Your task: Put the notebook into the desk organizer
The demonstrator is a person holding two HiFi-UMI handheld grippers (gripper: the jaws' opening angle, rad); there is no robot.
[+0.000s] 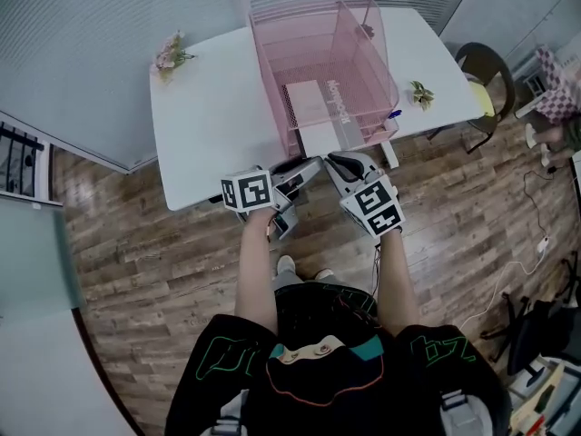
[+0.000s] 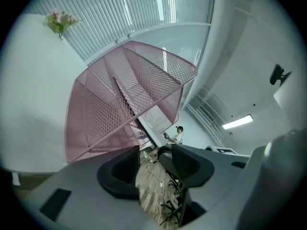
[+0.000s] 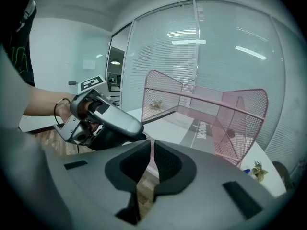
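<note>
The pink mesh desk organizer (image 1: 349,48) lies on the white table (image 1: 200,125), its open side facing me. The notebook (image 1: 309,107), pale with a grey printed strip, lies flat in it, its near end sticking out toward the table's front edge. My right gripper (image 1: 338,159) is at that near end, shut on a thin pale edge of the notebook (image 3: 201,128) that shows between the pads of the right gripper (image 3: 151,145). My left gripper (image 1: 304,168) hovers just left of it. In its own view the left gripper (image 2: 156,152) is open and empty before the organizer (image 2: 120,104).
A small flower vase (image 1: 169,54) stands at the table's far left, a little plant (image 1: 419,94) and a blue pen (image 1: 393,113) at the right. A chair (image 1: 486,71) stands beyond the right end. Wooden floor lies below the grippers.
</note>
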